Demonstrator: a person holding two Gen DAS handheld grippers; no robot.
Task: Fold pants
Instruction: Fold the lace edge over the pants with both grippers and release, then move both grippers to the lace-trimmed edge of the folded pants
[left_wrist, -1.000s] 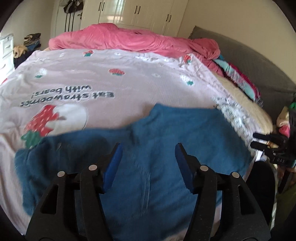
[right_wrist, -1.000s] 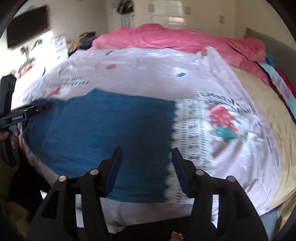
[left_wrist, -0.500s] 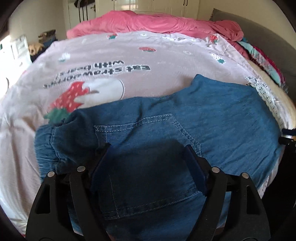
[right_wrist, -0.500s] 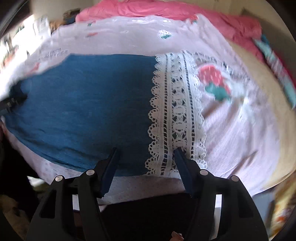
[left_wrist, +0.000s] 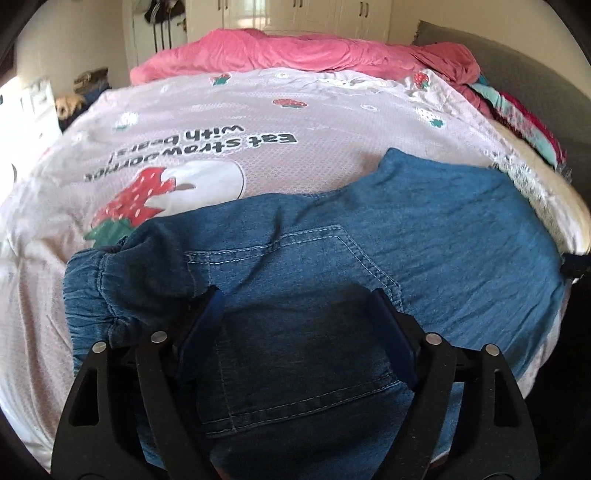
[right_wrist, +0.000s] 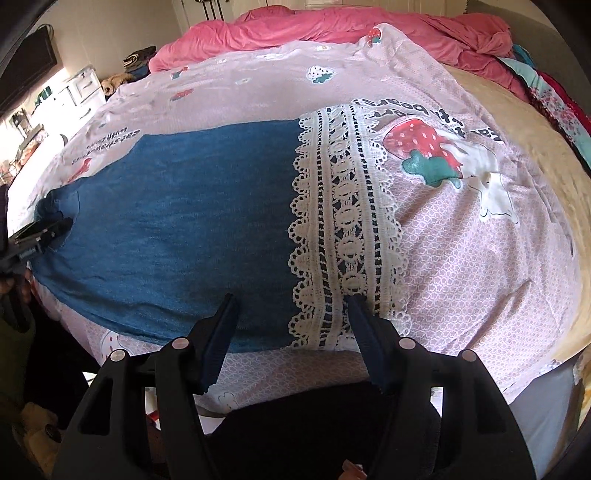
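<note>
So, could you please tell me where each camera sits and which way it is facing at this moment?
Left wrist: on the left claw, low over the waistband end of the denim pants, facing up the bed toward the pink duvet; its open fingers show.
Right wrist: on the right claw, at the near bed edge by the lace hem, facing the same way; its open fingers show, the left claw at far left.
Shared: pants, strawberry bedspread, pink duvet.

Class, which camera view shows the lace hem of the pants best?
The right wrist view: the lace hem fills its centre, sharp, ahead of the open right gripper. The left wrist view shows only a thin, blurred strip at the pants' far end.
</note>
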